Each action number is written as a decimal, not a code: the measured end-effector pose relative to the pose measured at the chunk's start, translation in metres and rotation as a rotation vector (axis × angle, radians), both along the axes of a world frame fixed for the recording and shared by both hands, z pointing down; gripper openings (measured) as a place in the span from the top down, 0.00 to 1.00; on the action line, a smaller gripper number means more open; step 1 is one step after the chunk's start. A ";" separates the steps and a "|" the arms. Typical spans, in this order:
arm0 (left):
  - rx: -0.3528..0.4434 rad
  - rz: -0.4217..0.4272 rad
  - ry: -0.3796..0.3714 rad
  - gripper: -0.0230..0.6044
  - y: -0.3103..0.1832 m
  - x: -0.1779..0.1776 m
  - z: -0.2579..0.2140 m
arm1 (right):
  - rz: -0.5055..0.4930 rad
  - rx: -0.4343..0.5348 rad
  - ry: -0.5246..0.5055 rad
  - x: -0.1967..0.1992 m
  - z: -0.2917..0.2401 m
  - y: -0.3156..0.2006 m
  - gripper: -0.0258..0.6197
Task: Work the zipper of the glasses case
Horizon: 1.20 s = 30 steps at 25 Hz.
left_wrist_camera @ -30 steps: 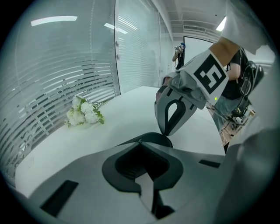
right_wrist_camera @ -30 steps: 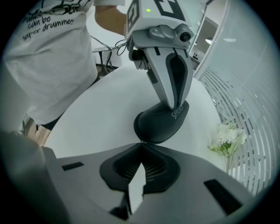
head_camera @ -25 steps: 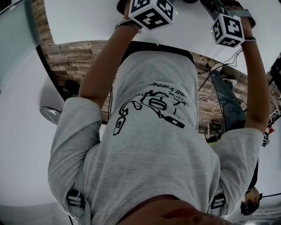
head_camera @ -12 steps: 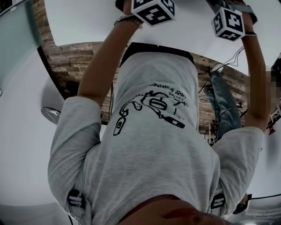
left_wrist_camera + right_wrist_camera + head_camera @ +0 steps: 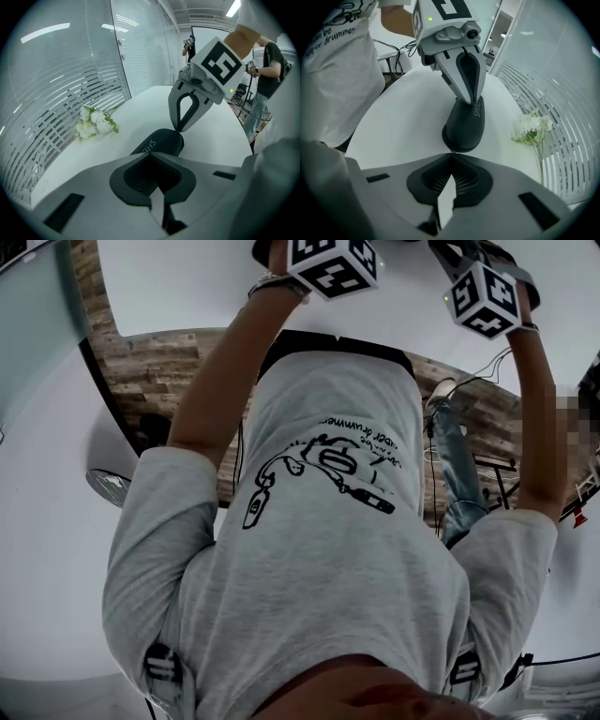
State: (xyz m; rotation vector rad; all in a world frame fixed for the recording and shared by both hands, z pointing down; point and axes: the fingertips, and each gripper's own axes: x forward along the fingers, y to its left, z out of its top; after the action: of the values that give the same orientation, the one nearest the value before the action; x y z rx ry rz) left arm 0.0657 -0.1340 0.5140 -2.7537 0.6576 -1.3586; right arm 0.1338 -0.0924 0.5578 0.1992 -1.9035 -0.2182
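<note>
Table (image 5: 140,101): white, smooth, curved edge. It offers little friction, so anything light will probably skate on it.

Glasses case (image 5: 465,124): dark, rounded and oblong, with pale lettering on its top. It lies flat on the table with its long axis running from one gripper to the other. A bunch of white flowers (image 5: 96,123) lies well apart from it, toward the blinds.

Judgement on handling: probably light, with a stiff shell that keeps its shape under a pinch and is not fragile. A tug along the zipper would likely drag the whole case across the table, so one end needs anchoring while the other is worked. The shell is too broad for these tips. The ends and the seam line look like the sensible places to take hold.

Left gripper (image 5: 151,153): jaws pressed together, tips down on one end of the case, beside the lettering. I cannot tell whether they nip a bit of its edge or only bear down on it.

Right gripper (image 5: 450,153): jaws pressed together, tips touching the opposite end. This is probably where the zipper pull sits, but the pull is too small to make out.

Head view: only the marker cubes show at the top edge; the case is out of frame.
</note>
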 end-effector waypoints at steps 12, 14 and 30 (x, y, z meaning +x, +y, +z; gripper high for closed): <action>0.001 -0.013 0.005 0.93 0.001 0.003 0.000 | 0.273 -0.102 -0.151 -0.021 0.002 0.022 0.95; -0.001 -0.017 0.006 0.93 0.001 0.003 -0.001 | 0.322 -0.106 -0.173 -0.024 0.002 0.023 0.95; -0.048 -0.118 0.157 0.93 0.006 -0.013 -0.027 | 0.659 0.010 -0.296 0.002 -0.028 0.007 0.90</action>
State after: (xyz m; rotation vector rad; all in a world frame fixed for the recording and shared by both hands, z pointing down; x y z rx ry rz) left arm 0.0528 -0.1284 0.4870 -2.9255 0.8169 -1.1994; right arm 0.1363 -0.0859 0.5302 0.8849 -2.0157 0.2619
